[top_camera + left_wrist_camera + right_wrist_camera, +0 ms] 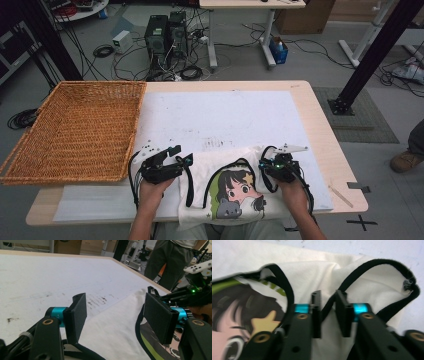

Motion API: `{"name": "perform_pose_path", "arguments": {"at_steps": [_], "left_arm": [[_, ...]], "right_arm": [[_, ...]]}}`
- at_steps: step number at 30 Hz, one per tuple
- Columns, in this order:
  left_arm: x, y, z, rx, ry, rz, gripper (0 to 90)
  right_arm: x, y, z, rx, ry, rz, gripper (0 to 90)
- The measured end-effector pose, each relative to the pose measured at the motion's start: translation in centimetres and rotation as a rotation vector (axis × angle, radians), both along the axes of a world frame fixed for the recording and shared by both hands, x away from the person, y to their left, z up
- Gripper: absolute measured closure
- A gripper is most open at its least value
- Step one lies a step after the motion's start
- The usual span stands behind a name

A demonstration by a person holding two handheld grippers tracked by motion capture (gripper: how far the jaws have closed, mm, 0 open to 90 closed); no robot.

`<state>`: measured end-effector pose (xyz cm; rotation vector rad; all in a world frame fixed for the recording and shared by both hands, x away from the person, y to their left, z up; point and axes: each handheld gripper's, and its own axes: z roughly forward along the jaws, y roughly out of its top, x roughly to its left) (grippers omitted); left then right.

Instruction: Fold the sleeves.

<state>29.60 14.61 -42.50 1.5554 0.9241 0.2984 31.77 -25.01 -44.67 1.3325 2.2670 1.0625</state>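
**Tote bag still on the table, right tongs pinching its strap**

The job in hand looks to be at an early stage. The white tote bag with the cartoon print lies flat at the near edge of the table, on the white mat, directly in front of the person. The wicker basket sits at the far left of the table with nothing visible in it, well apart from the bag. If the bag is meant to be tidied or moved there, that is all yet to come; so far only a hold on it is being set up.

The right gripper rests on the bag's upper right corner. In the right gripper view its jaws stand nearly together with the black strap running up between them, so it appears to be clamped on the strap there.

The left gripper sits at the bag's left edge, pointing across toward the other hand. In the left gripper view its jaws stand wide apart, the white fabric lying below and between them, and the pads press on nothing.

Both forearms come in from the near edge, hands low over the table, the left hand just off the cloth and the right hand over the bag's right side.
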Motion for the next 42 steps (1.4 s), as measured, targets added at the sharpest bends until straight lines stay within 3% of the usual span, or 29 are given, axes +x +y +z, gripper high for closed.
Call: {"name": "perform_pose_path", "arguments": {"at_steps": [2,4,5,8,10,13,15,16,18,20,23,25,27,28,29,30,32,33,34,36,37,38,39,40,41,42], "left_arm": [[0.0,0.1,0.0,0.0,0.0,0.005,35.4],[0.0,0.2,0.0,0.001,0.0,0.009,35.4],[0.0,0.3,0.0,0.002,0.002,0.009,35.4],[0.1,0.3,0.0,0.003,0.002,0.01,35.4],[0.1,0.2,-0.1,0.004,0.006,0.006,35.4],[0.2,0.0,-0.2,0.0,0.012,0.005,35.4],[0.2,-0.1,-0.3,0.002,0.012,0.0,35.4],[0.1,-0.2,-0.3,0.001,0.012,0.001,35.4],[0.0,-0.1,-0.3,0.002,0.013,0.004,35.4],[0.0,0.1,-0.4,0.005,0.017,0.007,35.4],[0.0,0.2,-0.4,0.006,0.015,0.011,35.4],[0.2,0.2,-0.6,0.011,0.026,0.019,35.4],[0.2,0.2,-0.6,0.007,0.02,0.022,35.4],[0.2,0.2,-0.6,0.007,0.02,0.022,35.4],[0.2,0.2,-0.6,0.006,0.018,0.024,35.4],[0.2,0.2,-0.6,0.004,0.019,0.028,35.4],[0.3,0.2,-0.7,-0.004,0.02,0.035,35.4],[0.4,0.2,-0.7,-0.008,0.021,0.037,35.3],[0.4,0.1,-0.7,-0.009,0.022,0.039,35.3],[0.4,0.1,-0.7,-0.002,0.026,0.049,34.2],[0.5,0.1,-0.7,0.005,0.026,0.043,32.5],[0.5,0.1,-0.7,0.013,0.031,0.05,32.5],[0.5,0.1,-0.8,0.016,0.035,0.058,32.5],[0.5,0.2,-0.8,0.013,0.04,0.06,32.5],[0.6,0.3,-0.8,0.01,0.044,0.065,32.5],[0.6,0.3,-0.8,0.006,0.045,0.069,32.5]], "right_arm": [[-0.3,0.0,0.1,-0.004,-0.014,0.0,89.1],[-1.0,-0.4,0.6,0.008,-0.061,-0.009,89.3],[-1.6,-1.2,1.2,0.057,-0.07,-0.015,89.2],[-2.2,-1.8,1.7,0.078,-0.084,-0.02,89.1],[-2.6,-2.4,1.8,0.099,-0.075,-0.025,88.4],[-1.5,-2.9,1.1,0.05,-0.029,-0.024,89.1],[-1.3,-3.0,0.9,0.058,-0.016,-0.024,89.1],[-1.5,-3.3,0.8,0.084,-0.031,-0.038,89.4],[-1.7,-3.3,0.9,0.081,-0.039,-0.043,89.5],[-2.1,-3.9,1.1,0.12,-0.017,-0.041,89.4],[-2.6,-4.3,1.0,0.066,-0.01,-0.059,85.2],[-2.2,-4.1,0.1,-0.044,0.005,-0.061,75.1],[-2.6,-4.7,0.4,0.011,-0.024,-0.078,72.9],[-2.6,-4.7,0.4,0.011,-0.024,-0.078,72.9],[-3.2,-5.0,1.0,0.083,-0.081,-0.055,73.1],[-3.2,-5.0,1.0,0.083,-0.081,-0.055,73.1],[-3.6,-4.5,1.5,0.105,-0.12,0.032,75.9],[-3.6,-4.1,1.4,0.111,-0.113,0.079,79.3],[-3.6,-3.6,1.2,0.094,-0.1,0.113,82.6],[-3.1,-2.8,0.0,-0.016,-0.044,0.127,85.3],[-3.0,-2.9,-0.2,-0.009,-0.031,0.123,84.3],[-3.0,-3.1,-0.1,0.013,-0.023,0.111,75.4],[-3.0,-3.1,-0.1,0.013,-0.023,0.111,75.4],[-2.8,-3.5,0.3,0.05,-0.036,0.083,67.3],[-2.4,-3.8,0.9,0.112,-0.047,0.049,65.1],[-1.2,-3.7,1.9,0.139,-0.097,0.01,55.4]]}}
